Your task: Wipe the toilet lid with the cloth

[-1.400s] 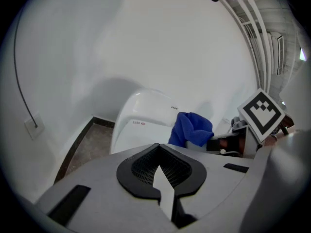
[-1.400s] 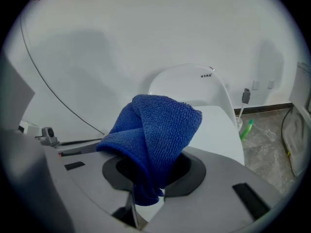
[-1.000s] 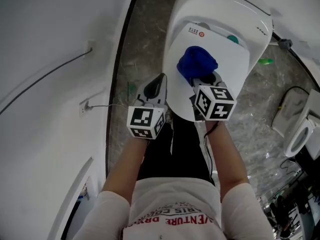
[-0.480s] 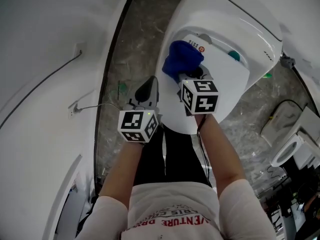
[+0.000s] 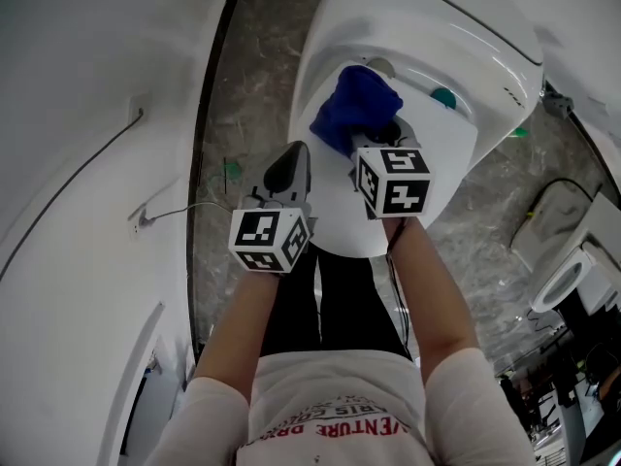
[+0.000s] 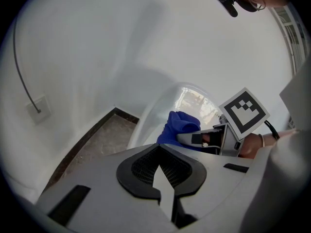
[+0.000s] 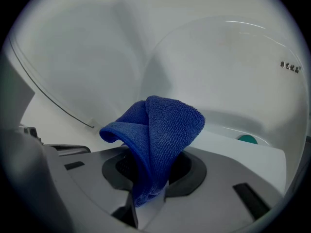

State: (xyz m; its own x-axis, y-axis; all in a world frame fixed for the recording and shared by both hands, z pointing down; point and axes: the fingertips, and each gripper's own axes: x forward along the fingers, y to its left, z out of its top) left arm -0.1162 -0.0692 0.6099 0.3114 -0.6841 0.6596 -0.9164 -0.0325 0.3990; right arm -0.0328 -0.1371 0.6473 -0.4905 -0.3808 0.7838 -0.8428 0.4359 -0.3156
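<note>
Cloth is pinched in my right gripper, down at the hinge end of the toilet lid. My left gripper is closed on nothing beside the lid's edge. I judge wiping midway, with the front part left to do.

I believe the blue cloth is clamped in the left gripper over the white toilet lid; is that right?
Not quite: the blue cloth is clamped in the right gripper, not the left, as the right gripper view shows. The left gripper has its jaws together on nothing. The rest stands: the cloth is over the white toilet lid.
</note>
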